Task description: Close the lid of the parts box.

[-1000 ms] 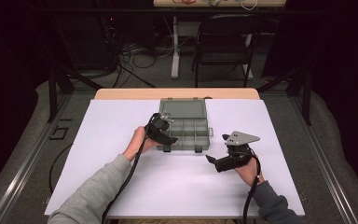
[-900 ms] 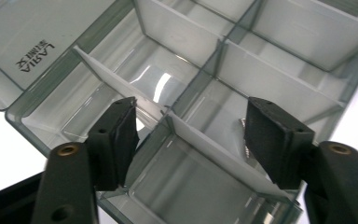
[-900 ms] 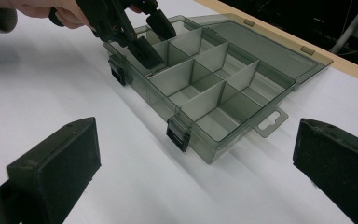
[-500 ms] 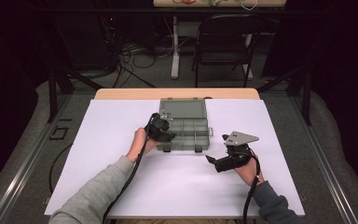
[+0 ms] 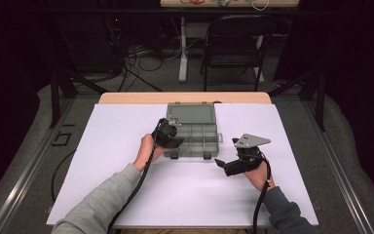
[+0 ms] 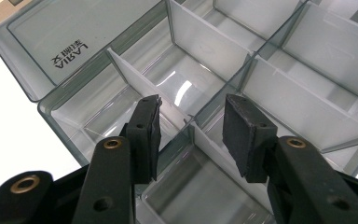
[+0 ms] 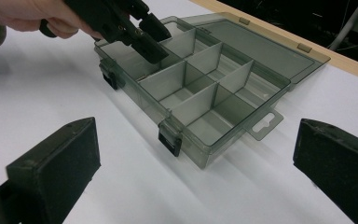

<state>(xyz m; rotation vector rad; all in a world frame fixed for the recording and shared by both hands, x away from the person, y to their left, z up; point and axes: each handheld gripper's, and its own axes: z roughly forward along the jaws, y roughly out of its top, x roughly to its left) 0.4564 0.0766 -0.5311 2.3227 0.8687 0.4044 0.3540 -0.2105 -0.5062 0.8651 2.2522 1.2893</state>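
A clear grey compartment box (image 5: 200,138) lies open on the white table cover, its lid (image 5: 191,113) laid flat behind it. My left gripper (image 5: 171,139) hovers over the box's front left corner. In the left gripper view it (image 6: 191,105) is open, its jaws straddling a crossing of white dividers (image 6: 205,44), with nothing between them. The compartments look bare. My right gripper (image 5: 227,168) is held right of the box, above the cover. In the right gripper view it (image 7: 196,126) is wide open, facing the box (image 7: 205,93) and the left gripper (image 7: 144,35).
The white cover (image 5: 121,146) spans the wooden table, whose far edge (image 5: 185,97) shows behind the lid. Two black latches (image 7: 171,141) sit on the box's front wall, and a hang tab (image 7: 263,123) juts from its right side. A chair (image 5: 233,44) stands beyond the table.
My left hand and gripper have edged slightly right, onto the box's front left corner. The right gripper has held its place.
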